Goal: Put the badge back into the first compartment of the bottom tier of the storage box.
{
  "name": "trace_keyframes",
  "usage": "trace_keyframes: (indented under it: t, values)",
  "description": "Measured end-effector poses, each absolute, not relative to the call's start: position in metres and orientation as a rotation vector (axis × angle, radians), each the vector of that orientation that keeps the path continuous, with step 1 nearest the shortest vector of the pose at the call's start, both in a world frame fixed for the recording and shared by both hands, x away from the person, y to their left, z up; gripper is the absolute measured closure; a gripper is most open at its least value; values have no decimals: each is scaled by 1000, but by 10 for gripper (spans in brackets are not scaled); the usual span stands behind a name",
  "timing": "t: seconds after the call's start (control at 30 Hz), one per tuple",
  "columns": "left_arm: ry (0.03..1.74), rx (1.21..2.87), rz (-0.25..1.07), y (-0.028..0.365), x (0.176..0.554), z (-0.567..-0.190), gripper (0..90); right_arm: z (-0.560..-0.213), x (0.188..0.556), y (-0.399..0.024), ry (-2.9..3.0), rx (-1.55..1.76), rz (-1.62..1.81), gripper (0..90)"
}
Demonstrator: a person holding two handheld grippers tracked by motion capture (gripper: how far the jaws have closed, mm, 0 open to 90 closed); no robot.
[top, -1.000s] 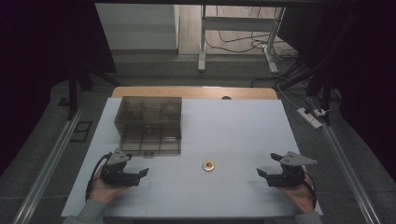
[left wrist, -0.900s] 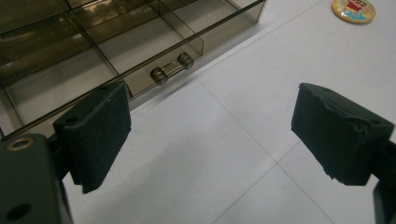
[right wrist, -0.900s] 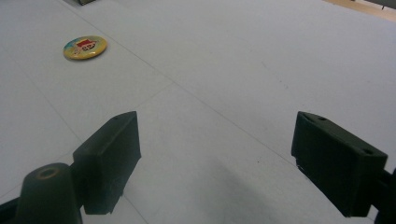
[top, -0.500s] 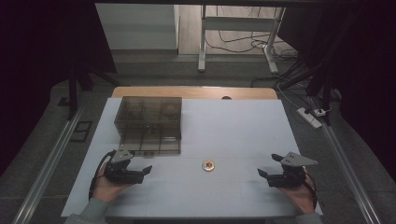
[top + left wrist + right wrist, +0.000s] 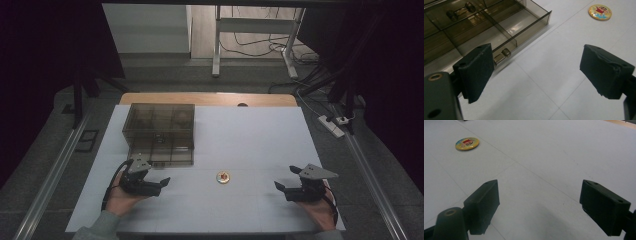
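A small round yellow badge (image 5: 223, 177) with a cartoon print lies flat on the white table, between my two grippers; it is also in the left gripper view (image 5: 599, 12) and the right gripper view (image 5: 467, 143). A smoky transparent drawer box (image 5: 159, 121) stands at the back left, its lower drawer (image 5: 161, 151) pulled out, showing dividers and a small knob (image 5: 506, 52). My left gripper (image 5: 159, 182) rests open just in front of that drawer (image 5: 499, 27), jaws wide apart with nothing between them. My right gripper (image 5: 281, 187) is open low at the front right, also holding nothing.
The white table surface (image 5: 260, 135) spreads out around the badge. A wooden edge (image 5: 210, 98) runs behind it. Beyond are a desk frame (image 5: 252, 30), floor cables and a power strip (image 5: 332, 125) at the right. Metal rails flank the table.
My left gripper has slid a little toward the front and turned so its jaws point right toward the badge. The right gripper has barely shifted.
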State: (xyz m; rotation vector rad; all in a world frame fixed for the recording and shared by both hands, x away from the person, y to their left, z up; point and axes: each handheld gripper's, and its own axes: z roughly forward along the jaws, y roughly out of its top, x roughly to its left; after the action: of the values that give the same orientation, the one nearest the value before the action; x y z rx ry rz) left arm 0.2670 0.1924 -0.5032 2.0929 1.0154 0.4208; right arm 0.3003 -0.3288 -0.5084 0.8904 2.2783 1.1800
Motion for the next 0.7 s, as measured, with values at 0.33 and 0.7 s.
trace_keyframes:
  t: [0.33,0.7]
  values:
    - [950,2124,411,168,273,-494,128,-507,300,-329,2263,890,1193,163]
    - [928,2134,405,154,280,-491,130,-508,301,-329,2267,889,1189,164]
